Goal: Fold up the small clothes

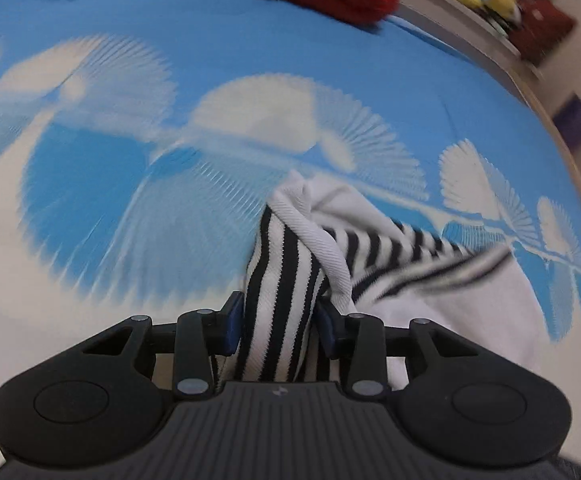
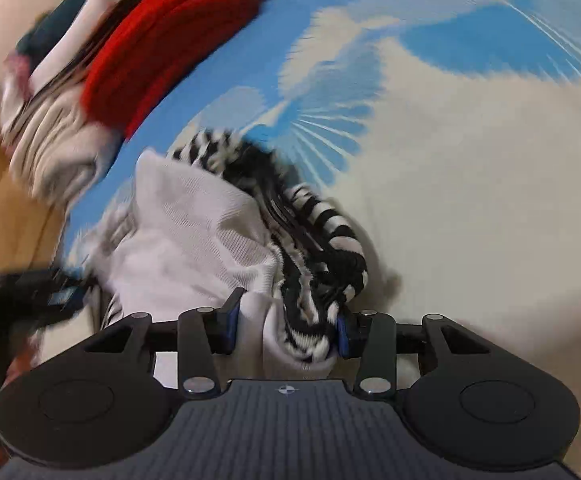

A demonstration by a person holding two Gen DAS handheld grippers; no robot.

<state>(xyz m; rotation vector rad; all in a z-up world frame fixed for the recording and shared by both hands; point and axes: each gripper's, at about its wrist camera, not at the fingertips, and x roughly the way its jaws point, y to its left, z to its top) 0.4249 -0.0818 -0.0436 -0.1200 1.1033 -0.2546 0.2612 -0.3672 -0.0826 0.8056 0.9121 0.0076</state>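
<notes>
A small striped garment (image 1: 278,300), white with narrow black stripes and a plain white ribbed band, lies bunched on the blue-and-white patterned cloth (image 1: 210,60) that covers the surface. The left gripper (image 1: 279,320) is clamped on a gathered, upright fold of the striped knit, its blue pads pressing both sides. The right gripper (image 2: 284,330) pinches another bunch of the same piece, white rib and stripes crumpled together between its jaws. Between the two grips the fabric looks twisted and rumpled, though blur makes its shape hard to read. A red knitted item (image 2: 170,40) sits on a pile of other clothes (image 2: 58,152) near the cloth's edge.
</notes>
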